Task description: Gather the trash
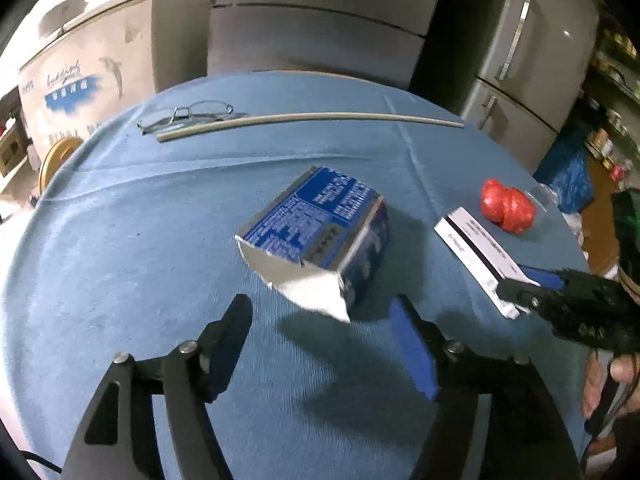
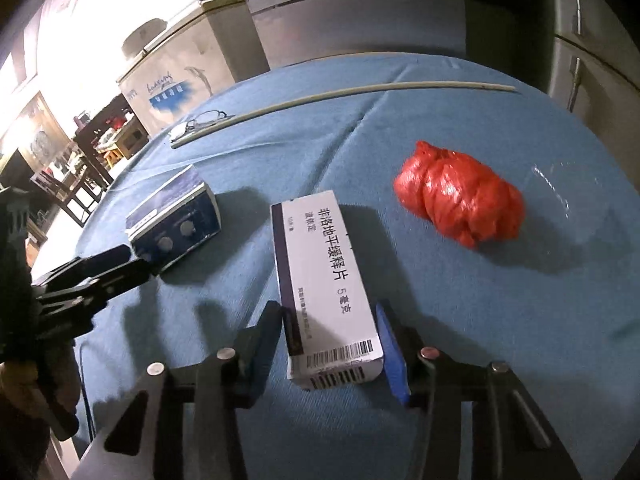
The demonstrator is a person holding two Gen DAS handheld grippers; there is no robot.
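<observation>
- blue box (image 1: 320, 232): small print on its top blurred, unreadable in the left wrist view; near end partly behind a torn silver flap.
- white box (image 1: 476, 256): near end hidden by the right gripper (image 1: 516, 292) in the left wrist view; lettering too small to read there.
- clear plastic piece (image 2: 568, 196): far right on the surface, outline hard to tell.
- shelves (image 1: 616, 80): far right, cut off by the picture's edge, contents blurred.
- hand (image 1: 608, 384): right edge, mostly cut off.
</observation>
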